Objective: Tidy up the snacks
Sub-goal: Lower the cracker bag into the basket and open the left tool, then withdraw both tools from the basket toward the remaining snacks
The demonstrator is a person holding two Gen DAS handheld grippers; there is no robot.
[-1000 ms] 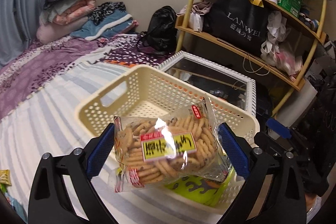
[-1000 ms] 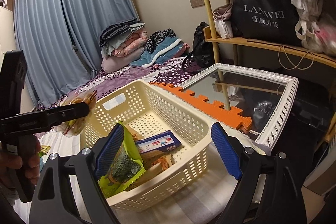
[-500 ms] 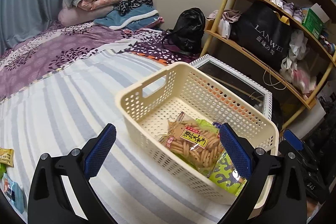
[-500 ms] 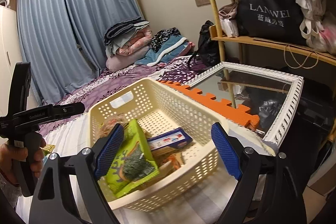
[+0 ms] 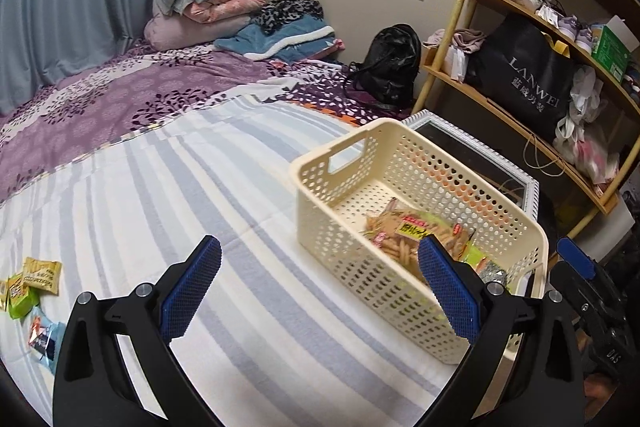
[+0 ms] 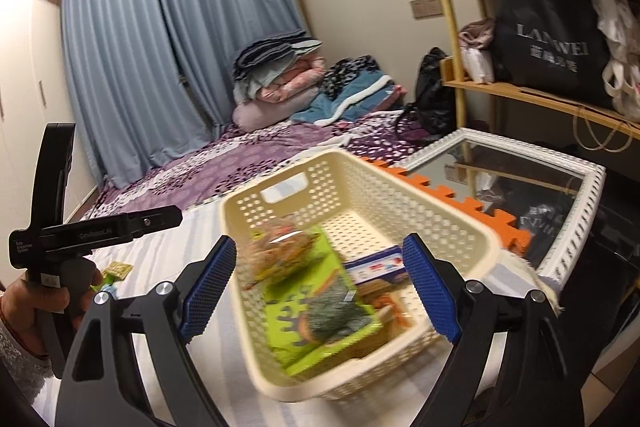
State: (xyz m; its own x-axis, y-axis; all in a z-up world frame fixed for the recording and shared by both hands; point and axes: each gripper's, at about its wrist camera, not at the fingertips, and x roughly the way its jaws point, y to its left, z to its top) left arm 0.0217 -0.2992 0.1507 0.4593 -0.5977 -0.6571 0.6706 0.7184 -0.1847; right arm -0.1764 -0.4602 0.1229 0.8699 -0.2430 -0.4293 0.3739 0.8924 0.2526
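At the far left of the striped bed cover (image 5: 200,187), a few small snack packets (image 5: 28,287) are seen lying loose, yellow, green and pale blue, well apart from the basket (image 5: 340,227). The left hand-held gripper (image 5: 320,291) is held above the bed cover with its blue-padded fingers spread wide and nothing between them. To its right, the cream perforated basket is set on the bed near the edge, and a clear bag of biscuit sticks (image 5: 412,231) is seen lying inside it. In the right wrist view, the right hand-held gripper (image 6: 320,287) is likewise spread and empty, held over the basket's near end, where a green packet (image 6: 316,307) and a blue-and-white box (image 6: 376,265) are seen beside the biscuit bag, blurred.
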